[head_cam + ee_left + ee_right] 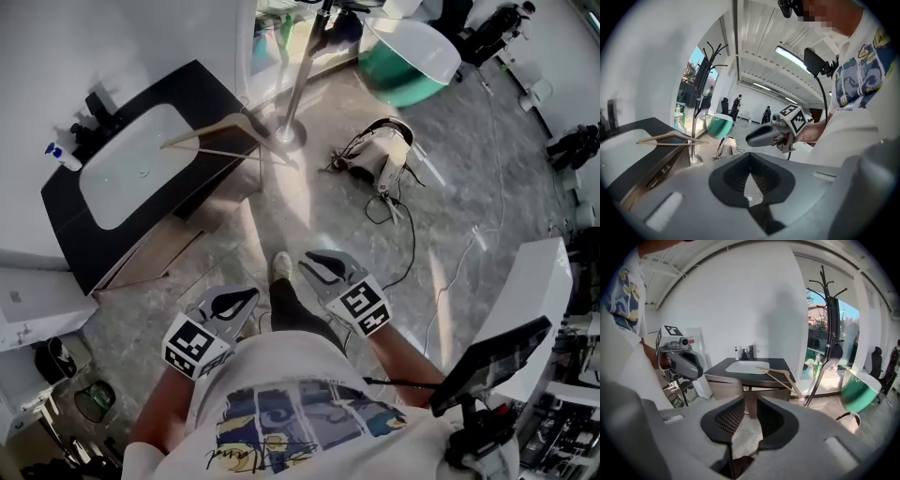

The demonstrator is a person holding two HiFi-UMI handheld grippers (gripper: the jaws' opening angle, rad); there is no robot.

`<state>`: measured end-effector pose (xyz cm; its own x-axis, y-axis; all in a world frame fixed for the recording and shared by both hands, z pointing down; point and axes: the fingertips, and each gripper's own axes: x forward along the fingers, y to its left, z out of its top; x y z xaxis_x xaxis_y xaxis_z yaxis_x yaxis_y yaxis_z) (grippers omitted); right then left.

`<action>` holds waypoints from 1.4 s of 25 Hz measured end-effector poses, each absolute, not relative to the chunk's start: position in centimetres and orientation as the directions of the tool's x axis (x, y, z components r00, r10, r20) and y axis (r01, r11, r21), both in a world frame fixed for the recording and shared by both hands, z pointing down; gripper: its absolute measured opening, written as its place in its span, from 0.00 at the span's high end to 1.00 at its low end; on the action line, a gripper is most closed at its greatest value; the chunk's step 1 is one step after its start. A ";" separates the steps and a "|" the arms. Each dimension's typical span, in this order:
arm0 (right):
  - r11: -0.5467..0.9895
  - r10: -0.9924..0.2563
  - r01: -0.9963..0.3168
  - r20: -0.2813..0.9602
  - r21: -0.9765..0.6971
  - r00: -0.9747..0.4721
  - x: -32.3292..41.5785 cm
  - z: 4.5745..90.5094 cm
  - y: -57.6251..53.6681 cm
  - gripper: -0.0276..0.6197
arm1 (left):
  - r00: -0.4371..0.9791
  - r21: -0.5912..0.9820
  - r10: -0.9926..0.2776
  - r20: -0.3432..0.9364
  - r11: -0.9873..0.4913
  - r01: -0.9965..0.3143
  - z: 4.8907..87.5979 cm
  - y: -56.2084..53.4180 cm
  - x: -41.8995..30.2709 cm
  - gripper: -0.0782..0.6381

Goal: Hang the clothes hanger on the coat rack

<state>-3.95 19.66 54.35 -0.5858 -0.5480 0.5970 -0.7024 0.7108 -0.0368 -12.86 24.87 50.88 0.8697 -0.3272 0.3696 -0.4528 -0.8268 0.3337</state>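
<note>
On the sink surface [192,82], at the corner nearest the coat rack [305,66], the wooden clothes hanger [206,129] lies flat. Its long axis cuts slantwise across that corner, with one end overhanging toward the rack base. The apex faces the pole side; hook too small to read. Step: approach, nothing picked yet. Left gripper [246,298] is clenched and empty; right gripper [314,265] has jaws slightly parted, also empty. Both are well apart from the hanger. Next: reach in, spread wider, pinch near the neck.
</note>
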 end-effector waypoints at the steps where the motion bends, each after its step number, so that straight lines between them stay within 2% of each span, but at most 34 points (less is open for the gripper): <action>1: 0.716 -0.543 -0.697 0.602 -0.031 -0.585 -3.6 54.7 17.9 0.84 | 0.865 0.331 -0.331 0.378 -0.824 -0.460 51.0 23.8 -12.4 0.89; 6: 0.741 -0.520 -0.671 0.622 -0.012 -0.586 -1.6 56.6 7.9 0.79 | 0.830 0.302 -0.392 0.398 -0.798 -0.521 49.6 17.5 -10.1 0.89; 11: 0.755 -0.459 -0.653 0.659 -0.064 -0.595 -0.3 60.1 -0.9 0.75 | 0.803 0.309 -0.450 0.391 -0.757 -0.575 48.5 11.3 -8.0 0.89; 14: 0.763 -0.401 -0.632 0.667 -0.136 -0.628 -0.9 62.8 -4.5 0.74 | 0.775 0.300 -0.485 0.404 -0.731 -0.613 48.4 9.0 -7.4 0.89; 22: 0.661 -0.182 -0.627 0.723 -0.412 -0.667 -2.1 72.4 -11.2 0.62 | 0.744 0.316 -0.507 0.435 -0.687 -0.654 48.2 5.7 -9.0 0.89; 24: 0.609 -0.120 -0.607 0.697 -0.511 -0.707 -2.9 73.9 -12.0 0.60 | 0.737 0.315 -0.510 0.444 -0.682 -0.660 48.4 4.8 -10.0 0.89; 27: 0.506 -0.017 -0.510 0.583 -0.695 -0.812 -5.0 74.5 -12.2 0.58 | 0.728 0.317 -0.514 0.453 -0.670 -0.671 48.5 3.6 -11.4 0.89; 32: 0.392 0.109 -0.402 0.475 -0.828 -0.873 -7.1 75.8 -12.1 0.58 | 0.718 0.321 -0.520 0.463 -0.656 -0.683 48.8 1.3 -14.2 0.89; 34: 0.333 0.126 -0.347 0.406 -0.877 -0.905 -7.7 75.6 -12.0 0.63 | 0.717 0.320 -0.519 0.466 -0.656 -0.683 49.1 0.6 -15.2 0.89; 35: 0.312 0.127 -0.319 0.372 -0.895 -0.919 -8.0 75.3 -11.9 0.70 | 0.717 0.319 -0.517 0.467 -0.658 -0.682 49.1 0.2 -15.6 0.89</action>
<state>-7.95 -11.91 75.28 -0.9194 0.1272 0.3721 -0.3191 0.3118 -0.8950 -15.64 0.24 49.15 0.7174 -0.5172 0.4667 -0.6820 -0.6583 0.3188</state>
